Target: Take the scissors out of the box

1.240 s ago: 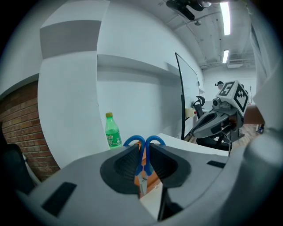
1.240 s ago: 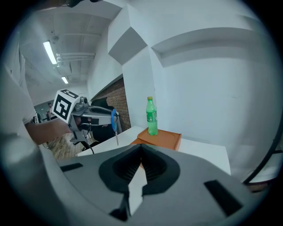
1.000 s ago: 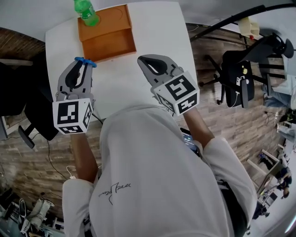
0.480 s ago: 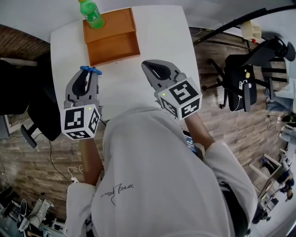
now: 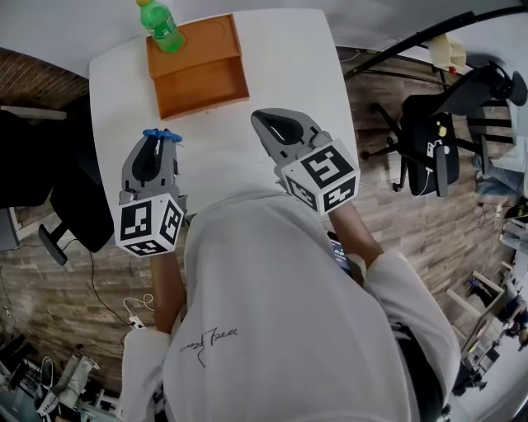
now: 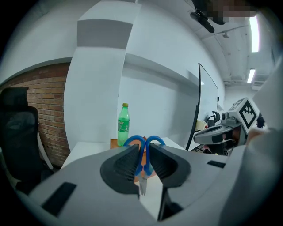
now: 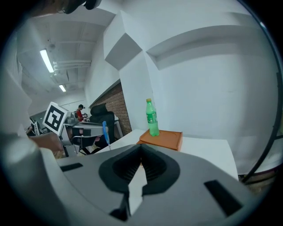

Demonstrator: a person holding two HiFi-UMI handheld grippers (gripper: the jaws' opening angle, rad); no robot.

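Note:
The scissors [image 5: 162, 133] have blue handles, and my left gripper [image 5: 158, 142] is shut on them above the white table [image 5: 289, 66], near its left edge. In the left gripper view the blue loops [image 6: 143, 142] stick up past the pads and the blade tip [image 6: 142, 186] hangs down between the jaws. The orange box [image 5: 198, 67] stands at the table's far side, beyond the scissors and apart from them. My right gripper [image 5: 266, 119] hovers over the table's middle, shut with nothing in it; its tips [image 7: 141, 148] meet.
A green bottle [image 5: 162, 23] stands on the box's far left corner and shows in both gripper views [image 6: 123, 125] [image 7: 152, 117]. Black office chairs [image 5: 429, 140] and cables lie on the brick-pattern floor to the right.
My left gripper has carried the scissors a little away from the box toward the person and rolled slightly. The right gripper has kept still.

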